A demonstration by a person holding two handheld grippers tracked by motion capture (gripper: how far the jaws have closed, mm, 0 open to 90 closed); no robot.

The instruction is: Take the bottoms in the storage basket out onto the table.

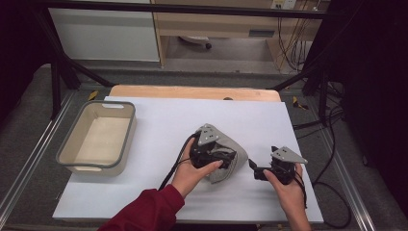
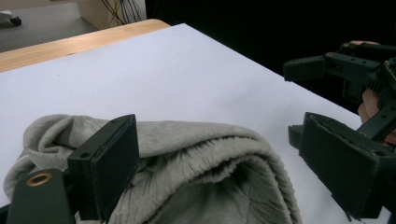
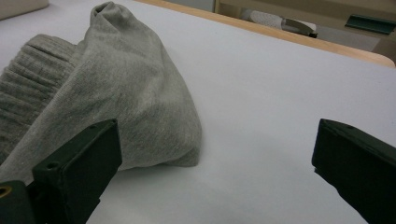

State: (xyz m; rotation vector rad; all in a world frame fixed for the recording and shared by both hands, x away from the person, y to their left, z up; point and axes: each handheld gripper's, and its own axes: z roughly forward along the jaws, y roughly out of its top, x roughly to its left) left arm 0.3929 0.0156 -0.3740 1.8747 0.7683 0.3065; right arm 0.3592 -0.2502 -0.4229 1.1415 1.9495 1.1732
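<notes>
White sheet (image 1: pixel 159 125) over wooden table (image 1: pixel 192 91) (grey bin (image 1: pixel 96 137) left).

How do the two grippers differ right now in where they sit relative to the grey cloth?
The left gripper sits over the grey cloth, its jaws spread with the ribbed edge between them; the right gripper sits beside the cloth on the bare white table, jaws spread around nothing. The left one points toward the right one, which points back at the cloth. Both are open and hand-held.
</notes>
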